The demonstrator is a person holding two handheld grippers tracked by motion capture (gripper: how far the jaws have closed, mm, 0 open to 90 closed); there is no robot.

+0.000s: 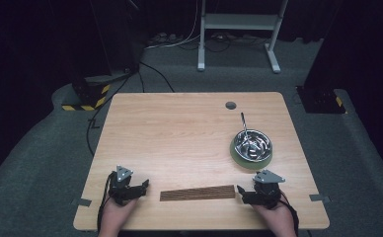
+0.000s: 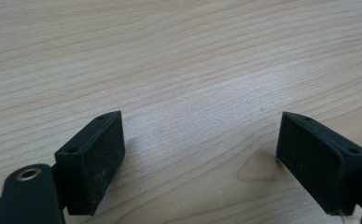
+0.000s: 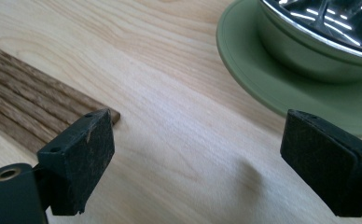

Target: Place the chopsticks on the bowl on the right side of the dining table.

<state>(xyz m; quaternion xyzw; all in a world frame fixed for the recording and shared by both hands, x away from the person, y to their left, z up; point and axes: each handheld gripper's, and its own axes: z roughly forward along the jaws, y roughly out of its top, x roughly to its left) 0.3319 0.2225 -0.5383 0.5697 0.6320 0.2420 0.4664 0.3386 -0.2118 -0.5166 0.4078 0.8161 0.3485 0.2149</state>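
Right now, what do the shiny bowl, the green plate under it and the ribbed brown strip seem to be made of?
Shiny bowl: polished metal, probably steel; mirror reflections. Green plate: matte glazed ceramic or plastic; smooth, even colour. Ribbed brown strip: dark wood slats; grain visible.

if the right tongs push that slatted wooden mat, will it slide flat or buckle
The slatted wooden mat lies thin and flat on the table, so it probably slides easily. Its narrow strips suggest it may flex or roll. It looks light.

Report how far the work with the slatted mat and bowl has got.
Done: nothing visibly; the slatted mat lies flat between the grippers. In hand: nothing; left gripper and right gripper are open over bare table. Left: everything; the metal bowl sits untouched on its green plate.
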